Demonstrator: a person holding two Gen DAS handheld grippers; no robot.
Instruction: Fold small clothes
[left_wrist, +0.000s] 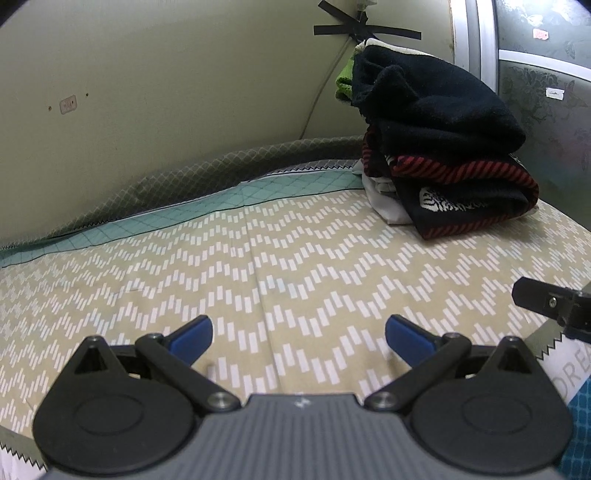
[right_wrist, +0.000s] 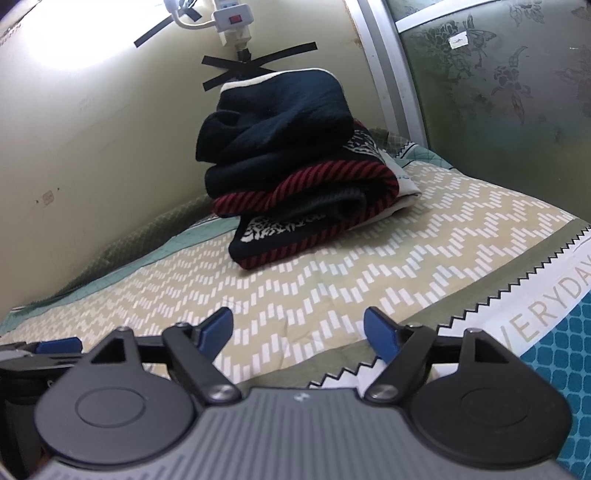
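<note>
A pile of dark clothes (left_wrist: 439, 147) sits at the far right corner of the bed; it also shows in the right wrist view (right_wrist: 291, 162). On top is a black knit garment (right_wrist: 280, 110), under it a black piece with red striped edges (right_wrist: 306, 184) and a white print. My left gripper (left_wrist: 299, 338) is open and empty, low over the patterned bedspread (left_wrist: 258, 258). My right gripper (right_wrist: 298, 332) is open and empty, well short of the pile. Part of the right gripper (left_wrist: 554, 302) shows at the left view's right edge.
The bed meets a pale wall (left_wrist: 166, 92) at the back and a glass panel with a metal frame (right_wrist: 480, 92) at the right. A power strip (right_wrist: 232, 18) and a taped cable hang above the pile. A white and teal border (right_wrist: 535, 314) lies at the right.
</note>
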